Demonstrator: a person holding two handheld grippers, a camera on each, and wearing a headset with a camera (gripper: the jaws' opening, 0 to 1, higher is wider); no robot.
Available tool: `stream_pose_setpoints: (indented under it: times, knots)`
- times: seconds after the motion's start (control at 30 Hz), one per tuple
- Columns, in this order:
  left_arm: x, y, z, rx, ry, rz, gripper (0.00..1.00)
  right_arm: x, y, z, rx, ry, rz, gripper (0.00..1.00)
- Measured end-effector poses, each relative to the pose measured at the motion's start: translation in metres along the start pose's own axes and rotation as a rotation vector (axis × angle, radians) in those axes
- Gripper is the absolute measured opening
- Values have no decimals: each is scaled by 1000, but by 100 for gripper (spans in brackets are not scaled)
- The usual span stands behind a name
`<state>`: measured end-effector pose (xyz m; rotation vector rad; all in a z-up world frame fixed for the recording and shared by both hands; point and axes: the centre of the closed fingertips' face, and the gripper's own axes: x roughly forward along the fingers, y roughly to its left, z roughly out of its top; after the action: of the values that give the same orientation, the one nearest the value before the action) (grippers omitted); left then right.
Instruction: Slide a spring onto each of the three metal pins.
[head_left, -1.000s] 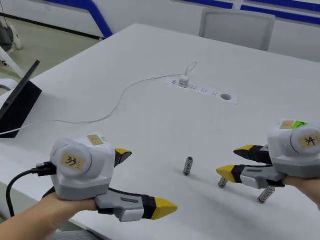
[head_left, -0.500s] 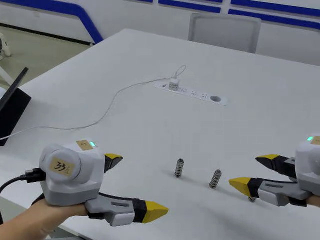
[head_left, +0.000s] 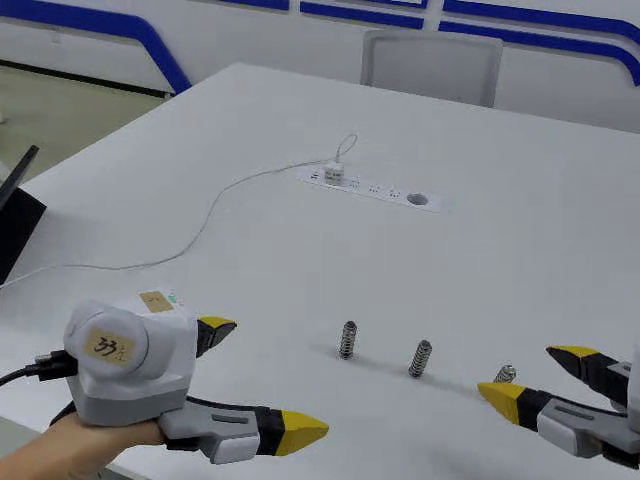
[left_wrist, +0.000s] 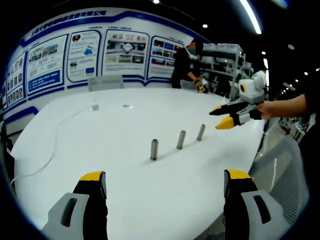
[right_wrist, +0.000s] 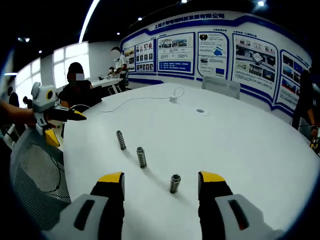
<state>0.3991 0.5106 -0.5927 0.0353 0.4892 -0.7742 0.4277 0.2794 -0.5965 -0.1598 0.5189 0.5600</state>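
Springs: three (head_left: 347, 340) (head_left: 420, 358) (head_left: 505, 374) stood upright in a slanted row on the white worktop (head_left: 450, 130), each apart from the next.
Pins: whether a pin ran inside each coil could not be told.
Left gripper (head_left: 270, 378): released, jaws spread wide with nothing between them. It was held low over the near edge, left of the row, tips pointing right toward the springs and well apart from the nearest one.
Left hand (head_left: 90, 440): wrapped around the gripper body from below, with a black cable at the back.
Right gripper (head_left: 525, 371): released and empty. It was held at the right edge with its tips aimed left. In the right gripper view the rightmost spring stood just ahead of the parted jaws, touching neither.
Background: a power strip (head_left: 370, 187) with a thin cable (head_left: 200, 235) lay farther back.
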Motion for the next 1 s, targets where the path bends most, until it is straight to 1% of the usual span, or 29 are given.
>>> stream_pose_setpoints:
  times: [0.07,0.13,0.17,0.23,0.3,0.33,0.4,0.43,0.5,0.6,0.67,0.73,0.8,1.0]
  knots:
    - [0,0,0,-1,-2,0,100,-3,1,-5,17,-2,-7,61]
    - [-1,1,1,0,-6,4,100,-7,1,-11,56,-5,-20,61]
    - [-1,1,2,-4,-10,5,100,-11,2,-12,70,-21,-25,61]
    - [-2,1,2,-7,-14,7,100,-15,-1,-12,106,-44,-58,61]
    - [-2,2,4,-12,-19,9,100,-20,-1,-14,101,-53,-71,62]
    - [-2,2,4,-15,-23,9,100,-23,-4,-15,92,-53,-99,62]
    - [-2,2,5,-17,-26,8,100,-25,-8,-17,89,-55,-125,62]
    - [-2,2,5,-17,-28,8,100,-27,-10,-17,90,-64,-140,62]
    - [-3,2,6,-15,-28,9,100,-31,-14,-17,123,-78,-163,62]
    - [-3,2,6,-16,-29,10,100,-36,-21,-16,136,-109,-203,62]
    - [-2,2,6,-18,-31,10,100,-38,-22,-17,130,-117,-216,62]
    - [-2,2,6,-19,-30,12,99,-40,-22,-18,144,-129,-226,61]
    - [-2,3,7,-23,-33,11,99,-40,-20,-20,156,-140,-222,61]
    - [-2,4,6,-24,-32,14,99,-43,-19,-25,181,-153,-241,61]
